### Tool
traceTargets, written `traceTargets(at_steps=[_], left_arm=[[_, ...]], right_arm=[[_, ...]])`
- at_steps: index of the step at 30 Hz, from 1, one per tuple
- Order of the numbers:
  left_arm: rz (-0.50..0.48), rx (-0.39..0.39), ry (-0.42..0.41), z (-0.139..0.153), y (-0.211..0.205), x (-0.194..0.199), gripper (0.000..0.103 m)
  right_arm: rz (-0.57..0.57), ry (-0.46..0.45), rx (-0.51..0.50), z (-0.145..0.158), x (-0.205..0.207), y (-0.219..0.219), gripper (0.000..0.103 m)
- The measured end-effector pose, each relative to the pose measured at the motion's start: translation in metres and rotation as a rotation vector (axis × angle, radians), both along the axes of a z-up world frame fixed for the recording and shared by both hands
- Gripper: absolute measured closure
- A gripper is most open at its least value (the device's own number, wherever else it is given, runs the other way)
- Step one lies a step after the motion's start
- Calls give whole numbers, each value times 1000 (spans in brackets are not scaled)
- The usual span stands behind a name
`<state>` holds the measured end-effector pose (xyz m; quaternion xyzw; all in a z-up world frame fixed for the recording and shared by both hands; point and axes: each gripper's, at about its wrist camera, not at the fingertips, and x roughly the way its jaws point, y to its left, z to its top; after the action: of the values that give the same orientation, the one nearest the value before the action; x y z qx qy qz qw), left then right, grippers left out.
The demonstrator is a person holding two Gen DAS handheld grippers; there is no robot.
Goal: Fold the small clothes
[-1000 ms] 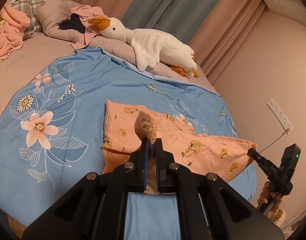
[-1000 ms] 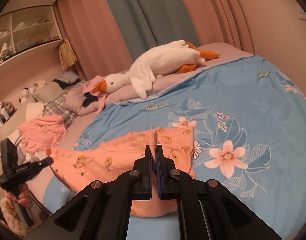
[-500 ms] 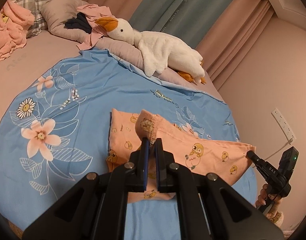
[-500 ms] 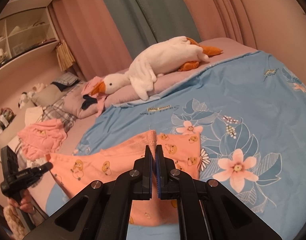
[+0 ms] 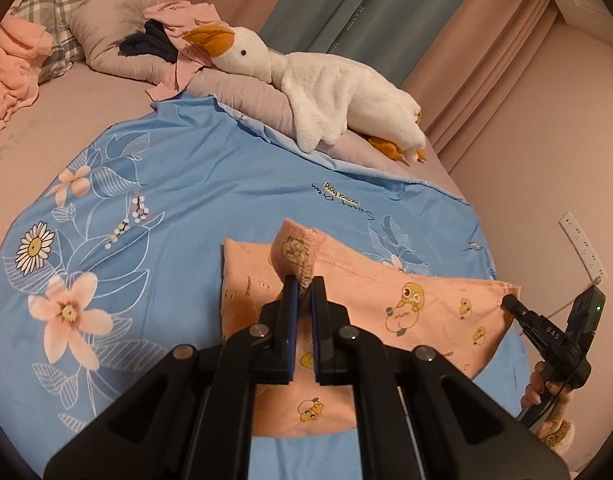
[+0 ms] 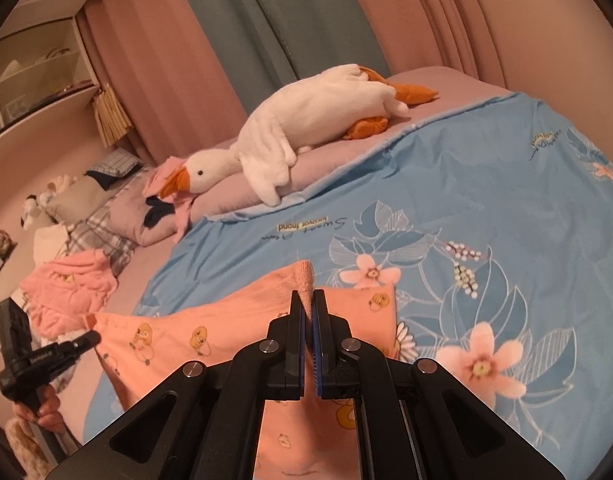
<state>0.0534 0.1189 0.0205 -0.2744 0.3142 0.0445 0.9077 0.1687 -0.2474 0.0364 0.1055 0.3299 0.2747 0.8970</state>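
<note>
A small peach garment with yellow duck prints (image 5: pixel 418 304) is stretched between both grippers over the blue floral sheet (image 5: pixel 166 208); its far part lies on the sheet. My left gripper (image 5: pixel 302 284) is shut on one ribbed corner of the garment. My right gripper (image 6: pixel 309 300) is shut on the other corner of the same garment (image 6: pixel 210 328). Each gripper shows in the other's view: the right one at the right edge (image 5: pixel 510 305), the left one at the lower left (image 6: pixel 91 337).
A white plush goose (image 5: pixel 330 92) lies on a mauve pillow at the back. A pile of pink clothes (image 6: pixel 70 288) and plaid pillows (image 5: pixel 62 52) sit at the bed's left. A wall socket (image 5: pixel 582 244) and curtains (image 6: pixel 266 40) stand behind.
Both grippers have carried the garment's held edge forward over the sheet toward the goose, and more of the garment lies on the sheet. Both stay shut.
</note>
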Motion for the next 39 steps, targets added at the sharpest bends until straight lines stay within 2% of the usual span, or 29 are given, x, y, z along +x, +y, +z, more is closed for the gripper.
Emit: traceTargets(at_steps=[11, 19, 26, 39], left_arm=[[12, 11, 67, -21, 16, 56, 98], [13, 20, 119, -40, 26, 92, 98], [12, 26, 153, -54, 33, 118, 98], [17, 26, 236, -91, 45, 152, 97]], right_arm=[[-6, 45, -47, -17, 51, 17, 98], [-23, 86, -45, -32, 81, 25, 98], [-44, 125, -35, -46, 102, 28, 99], [-66, 210, -114, -85, 138, 43, 99]])
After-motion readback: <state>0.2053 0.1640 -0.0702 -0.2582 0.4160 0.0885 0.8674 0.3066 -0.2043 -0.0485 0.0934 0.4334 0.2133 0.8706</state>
